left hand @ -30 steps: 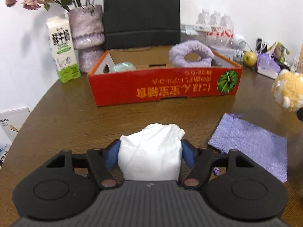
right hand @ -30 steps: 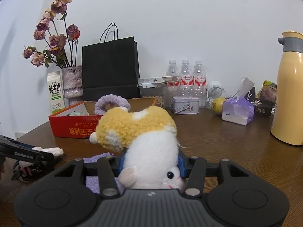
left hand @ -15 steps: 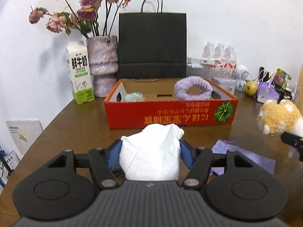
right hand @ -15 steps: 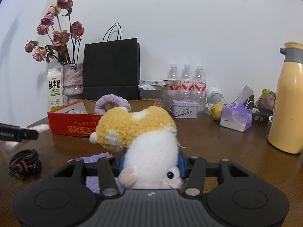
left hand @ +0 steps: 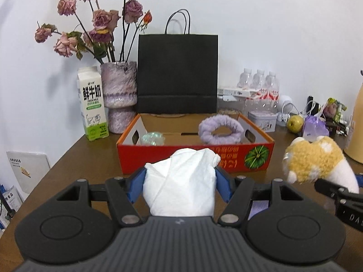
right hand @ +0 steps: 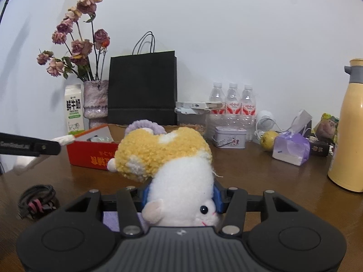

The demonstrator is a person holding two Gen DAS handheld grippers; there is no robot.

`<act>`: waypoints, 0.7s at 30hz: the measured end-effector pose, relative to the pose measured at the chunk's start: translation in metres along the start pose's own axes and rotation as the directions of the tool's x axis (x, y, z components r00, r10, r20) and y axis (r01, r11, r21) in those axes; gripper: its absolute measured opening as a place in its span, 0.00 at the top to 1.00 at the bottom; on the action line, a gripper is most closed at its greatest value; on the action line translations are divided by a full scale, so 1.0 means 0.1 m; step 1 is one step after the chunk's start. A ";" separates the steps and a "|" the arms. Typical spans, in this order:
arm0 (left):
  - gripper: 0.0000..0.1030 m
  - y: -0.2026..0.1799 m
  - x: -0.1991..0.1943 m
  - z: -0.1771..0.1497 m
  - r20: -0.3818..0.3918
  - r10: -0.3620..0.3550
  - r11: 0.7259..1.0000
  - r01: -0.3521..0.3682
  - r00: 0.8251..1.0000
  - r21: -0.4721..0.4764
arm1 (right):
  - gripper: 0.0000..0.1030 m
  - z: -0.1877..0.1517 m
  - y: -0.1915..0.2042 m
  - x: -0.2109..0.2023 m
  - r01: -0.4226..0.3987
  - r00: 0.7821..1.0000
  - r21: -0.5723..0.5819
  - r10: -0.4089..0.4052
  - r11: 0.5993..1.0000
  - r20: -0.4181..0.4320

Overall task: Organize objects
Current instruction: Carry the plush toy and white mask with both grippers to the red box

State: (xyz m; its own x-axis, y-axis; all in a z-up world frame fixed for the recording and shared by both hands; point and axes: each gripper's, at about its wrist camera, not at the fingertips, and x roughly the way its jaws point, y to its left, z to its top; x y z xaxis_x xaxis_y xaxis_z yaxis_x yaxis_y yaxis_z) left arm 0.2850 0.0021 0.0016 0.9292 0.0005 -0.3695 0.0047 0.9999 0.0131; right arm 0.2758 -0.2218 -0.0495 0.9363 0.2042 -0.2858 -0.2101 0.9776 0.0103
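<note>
Tools come first in both wrist views. The left tool (left hand: 180,182) is clamped on a crumpled white cloth bundle (left hand: 181,185), its blue pads (left hand: 223,187) pressing the cloth from both sides, held above the brown wooden counter (left hand: 95,158). The right tool (right hand: 180,193) is clamped on a yellow-and-white plush hamster (right hand: 172,170), which lies head-down between the pads with its black eye toward the camera; in the left view that same toy (left hand: 315,163) shows at 3 o'clock. Under the right tool a flat lilac fabric pouch (right hand: 111,221) lies on the counter, and at 8 o'clock a coiled black cable with a pink tie (right hand: 37,200) rests near it.

Beyond the bundle, at 12 o'clock in the left view, stands an open red cardboard box (left hand: 195,158) with a green pumpkin print. Inside it sit a fluffy purple ring-shaped scrunchie (left hand: 219,130) on the right and a small clear greenish item (left hand: 153,138) on the left.

Behind the box, against the white wall, stand a black paper bag with handles (left hand: 178,72), a mottled purple vase of dried roses (left hand: 119,95) and a white-and-green milk carton (left hand: 91,104) at 10 o'clock. At 2 o'clock are clear water bottles (left hand: 258,86), a small metal tin (left hand: 262,120) and a yellow-green apple (left hand: 295,123).
</note>
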 end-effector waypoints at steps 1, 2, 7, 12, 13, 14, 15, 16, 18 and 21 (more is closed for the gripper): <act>0.36 -0.02 0.00 0.03 0.006 0.000 1.000 0.000 1.000 -0.001 | 0.52 0.03 0.01 0.01 -0.007 1.000 0.003 0.007 1.000 -0.001; 0.36 -0.03 0.01 0.06 0.012 0.000 1.000 0.000 1.000 -0.002 | 0.52 0.08 0.03 0.03 -0.017 1.000 0.005 0.017 1.000 -0.002; 0.36 -0.08 0.08 0.21 0.033 0.011 1.000 -0.011 0.999 -0.022 | 0.52 0.31 0.14 0.13 -0.043 0.999 -0.004 0.043 0.999 0.019; 0.36 -0.05 0.17 0.41 0.055 0.034 0.998 -0.031 0.998 -0.060 | 0.52 0.46 0.26 0.31 -0.059 0.998 0.008 0.058 0.998 0.033; 0.36 -0.05 0.20 0.45 0.060 0.041 0.997 -0.037 0.997 -0.066 | 0.52 0.49 0.28 0.35 -0.063 0.997 0.014 0.062 0.998 0.034; 0.36 -0.04 0.22 0.49 0.067 0.046 0.996 -0.041 0.997 -0.073 | 0.52 0.52 0.30 0.40 -0.066 0.997 0.019 0.065 0.998 0.036; 0.36 -0.03 0.24 0.52 0.073 0.050 0.996 -0.044 0.996 -0.081 | 0.52 0.54 0.32 0.44 -0.066 0.997 0.020 0.065 0.998 0.039; 0.36 -0.02 0.27 0.56 0.077 0.053 0.995 -0.046 0.996 -0.090 | 0.52 0.57 0.34 0.47 -0.065 0.997 0.020 0.064 0.998 0.042; 0.36 0.00 0.33 0.62 0.079 0.060 0.993 -0.052 0.995 -0.107 | 0.52 0.61 0.37 0.55 -0.061 0.997 0.023 0.060 0.998 0.047; 0.36 0.03 0.43 0.70 0.078 0.069 0.990 -0.059 0.995 -0.126 | 0.52 0.67 0.38 0.67 -0.056 0.997 0.039 0.054 0.998 0.048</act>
State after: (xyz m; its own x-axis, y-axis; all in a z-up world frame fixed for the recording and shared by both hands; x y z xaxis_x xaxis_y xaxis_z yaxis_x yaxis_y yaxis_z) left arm 0.3506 0.0039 0.0507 0.9532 0.0682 -0.2944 -0.0965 0.9919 -0.0827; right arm 0.3493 -0.1676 -0.0039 0.9360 0.2592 -0.2383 -0.2512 0.9658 0.0640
